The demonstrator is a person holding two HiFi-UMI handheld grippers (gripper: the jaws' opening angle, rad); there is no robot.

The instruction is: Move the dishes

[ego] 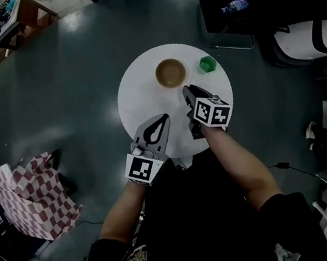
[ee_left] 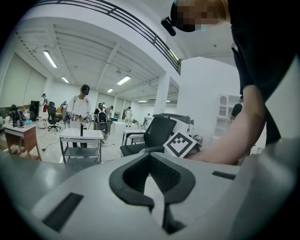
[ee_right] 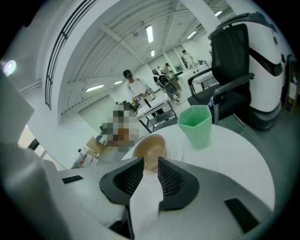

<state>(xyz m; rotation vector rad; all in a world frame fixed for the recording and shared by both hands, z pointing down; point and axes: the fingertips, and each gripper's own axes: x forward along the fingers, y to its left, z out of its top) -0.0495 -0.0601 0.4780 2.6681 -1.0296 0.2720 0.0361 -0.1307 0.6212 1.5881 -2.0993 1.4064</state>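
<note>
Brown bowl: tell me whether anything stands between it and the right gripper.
Nothing visible does. The right gripper points at the brown bowl, its jaws slightly apart and empty, with only bare white table between them. The green cup stands apart to the bowl's right, off that line.

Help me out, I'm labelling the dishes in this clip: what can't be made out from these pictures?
- Bowl contents: too small in the head view; in the right gripper view its own wall hides the inside.
- Bowl's base: right gripper view, behind the right gripper's tips.
- Green cup inside: right gripper view, hidden by its wall.
- Left gripper view: no dishes; the left gripper's body fills the bottom.
</note>
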